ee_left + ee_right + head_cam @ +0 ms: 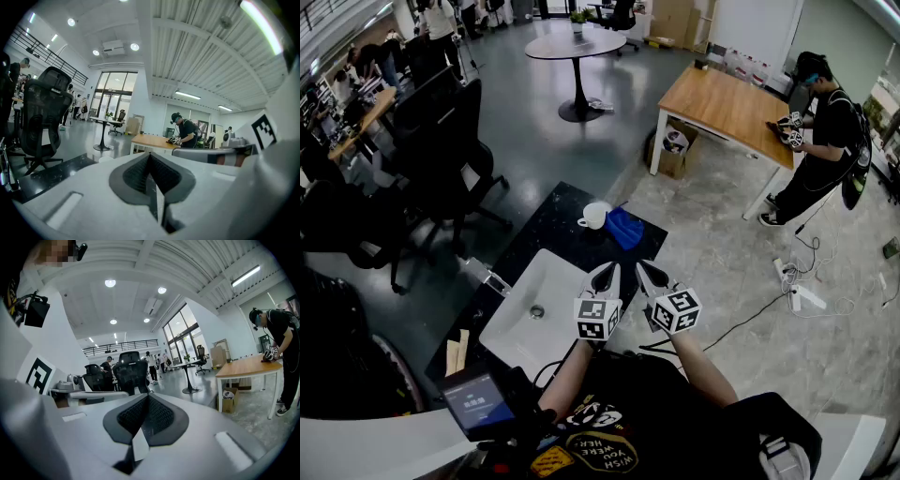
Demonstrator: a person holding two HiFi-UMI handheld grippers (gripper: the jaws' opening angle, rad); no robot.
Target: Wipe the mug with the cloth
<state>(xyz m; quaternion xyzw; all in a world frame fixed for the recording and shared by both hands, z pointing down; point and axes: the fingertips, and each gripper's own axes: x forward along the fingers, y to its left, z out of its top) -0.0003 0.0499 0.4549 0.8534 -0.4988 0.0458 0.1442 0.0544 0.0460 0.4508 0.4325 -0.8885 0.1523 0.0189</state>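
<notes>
In the head view a white mug (594, 216) stands on the far end of the black counter (546, 225), its handle to the left. A crumpled blue cloth (624, 228) lies right beside it on the counter's right edge. My left gripper (606, 275) and right gripper (649, 274) hover side by side over the near part of the counter, well short of both objects. Each gripper is shut with nothing between its fingers. In the left gripper view the left gripper (150, 157) points out into the room, and so does the right gripper (146, 399) in the right gripper view.
A white sink (558, 277) with a faucet (487, 278) is set into the counter below my left gripper. Black office chairs (441, 141) stand to the left. A person (820, 141) works at a wooden table (722, 103). Cables and a power strip (797, 292) lie on the floor.
</notes>
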